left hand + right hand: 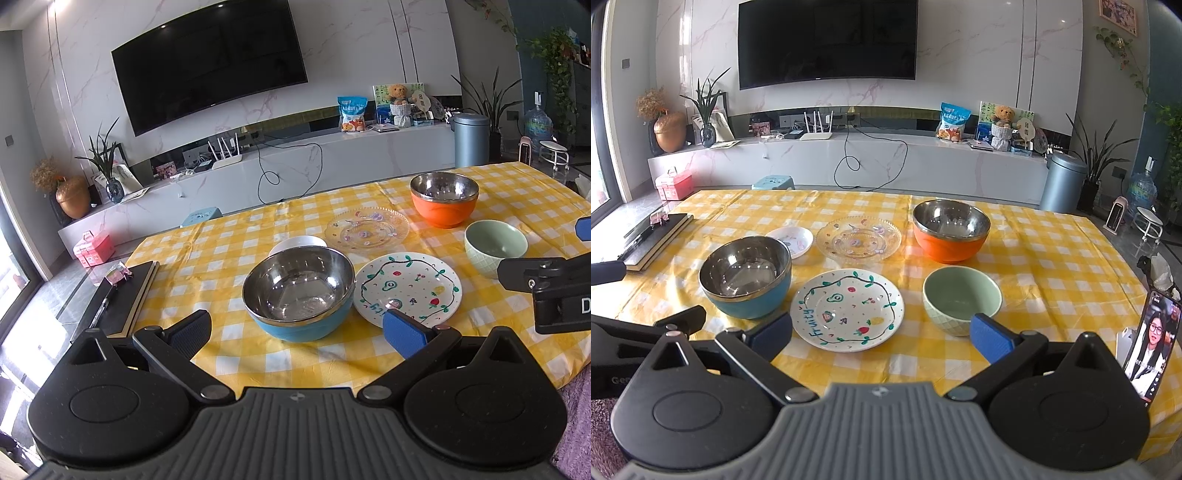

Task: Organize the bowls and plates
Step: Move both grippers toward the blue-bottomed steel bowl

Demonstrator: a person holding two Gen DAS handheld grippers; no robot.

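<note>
My left gripper (297, 332) gapes wide and empty, the blue bowl (297, 291) dead centre just ahead. My right gripper (881, 332), equally wide, faces the fruit plate (847, 309), green bowl (961, 300) lower right.

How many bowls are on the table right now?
3: a blue-sided steel bowl at the left, an orange-sided steel bowl at the back right, and a green ceramic bowl at the front right.

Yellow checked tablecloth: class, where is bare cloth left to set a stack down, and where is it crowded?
Bare cloth lies right of the orange bowl and green bowl, up to the phone, and behind the glass plate. It is crowded around the Fruity plate, between the blue bowl and green bowl.
</note>
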